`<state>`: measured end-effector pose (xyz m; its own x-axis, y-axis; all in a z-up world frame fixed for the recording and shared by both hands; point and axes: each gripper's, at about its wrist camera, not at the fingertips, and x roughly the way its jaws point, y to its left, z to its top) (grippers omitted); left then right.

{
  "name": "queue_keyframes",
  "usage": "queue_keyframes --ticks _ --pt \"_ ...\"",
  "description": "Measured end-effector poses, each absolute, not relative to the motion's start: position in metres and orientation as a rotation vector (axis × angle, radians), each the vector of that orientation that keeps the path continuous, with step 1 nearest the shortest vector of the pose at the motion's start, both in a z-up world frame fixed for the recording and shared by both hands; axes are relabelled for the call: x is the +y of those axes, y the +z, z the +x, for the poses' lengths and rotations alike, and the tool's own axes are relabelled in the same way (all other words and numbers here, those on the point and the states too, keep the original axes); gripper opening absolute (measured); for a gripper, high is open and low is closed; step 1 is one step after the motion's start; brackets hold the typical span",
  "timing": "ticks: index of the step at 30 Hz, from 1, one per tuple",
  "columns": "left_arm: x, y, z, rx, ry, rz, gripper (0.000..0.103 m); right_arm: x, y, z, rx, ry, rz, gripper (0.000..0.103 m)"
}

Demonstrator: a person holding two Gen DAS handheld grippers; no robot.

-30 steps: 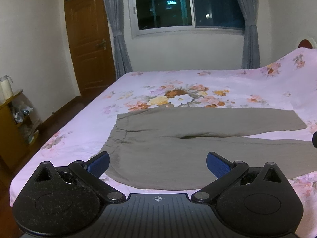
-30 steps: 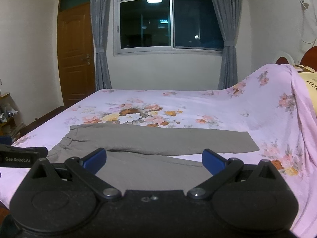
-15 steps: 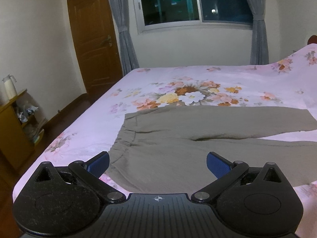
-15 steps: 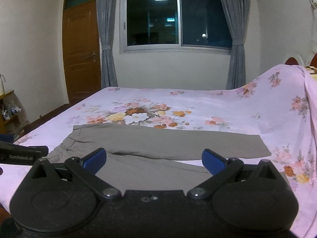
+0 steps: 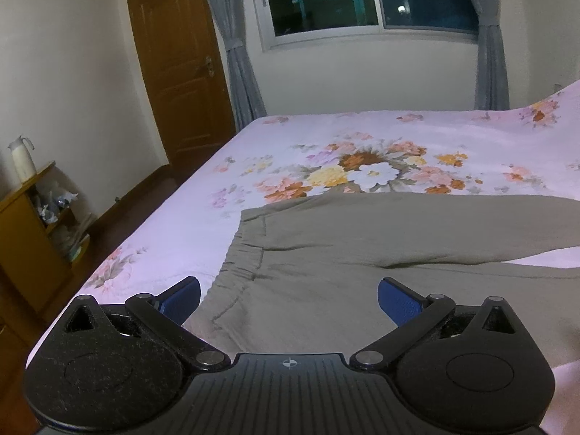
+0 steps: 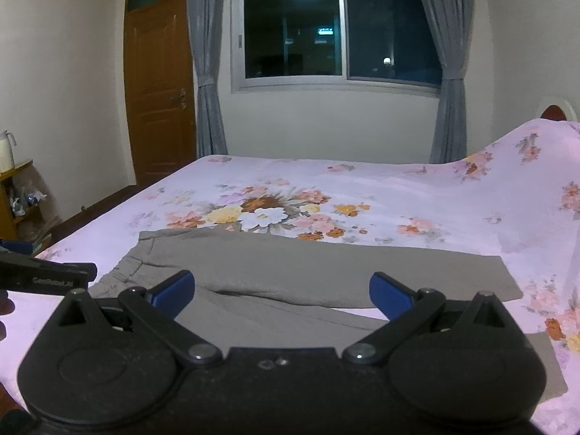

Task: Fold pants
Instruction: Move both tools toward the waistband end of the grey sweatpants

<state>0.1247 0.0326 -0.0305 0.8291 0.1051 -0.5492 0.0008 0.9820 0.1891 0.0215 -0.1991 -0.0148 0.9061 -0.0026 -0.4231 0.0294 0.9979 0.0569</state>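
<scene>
From the left wrist, the left hand-held gripper [image 5: 289, 299] is spread wide and empty, above the waistband end of the olive-grey pants [image 5: 380, 239], which lie flat on the floral bedspread [image 5: 362, 137].

From the right wrist, the right hand-held gripper [image 6: 282, 290] is likewise spread, empty, over the pants [image 6: 308, 264], both legs stretching rightward.

Pants [image 5: 362, 253] legs cut off at 3 o'clock; near leg [image 6: 290, 320] partly hidden behind right gripper [image 6: 282, 291]; shelf [image 5: 54, 217] clutter possibly paper, blurry.
</scene>
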Motion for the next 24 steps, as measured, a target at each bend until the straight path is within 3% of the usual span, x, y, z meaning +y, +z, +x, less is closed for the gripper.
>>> queue_keyframes --ticks 24 --pt "0.057 -0.088 0.262 0.704 0.106 0.194 0.103 -0.189 -0.056 0.148 0.504 0.077 0.038 0.103"
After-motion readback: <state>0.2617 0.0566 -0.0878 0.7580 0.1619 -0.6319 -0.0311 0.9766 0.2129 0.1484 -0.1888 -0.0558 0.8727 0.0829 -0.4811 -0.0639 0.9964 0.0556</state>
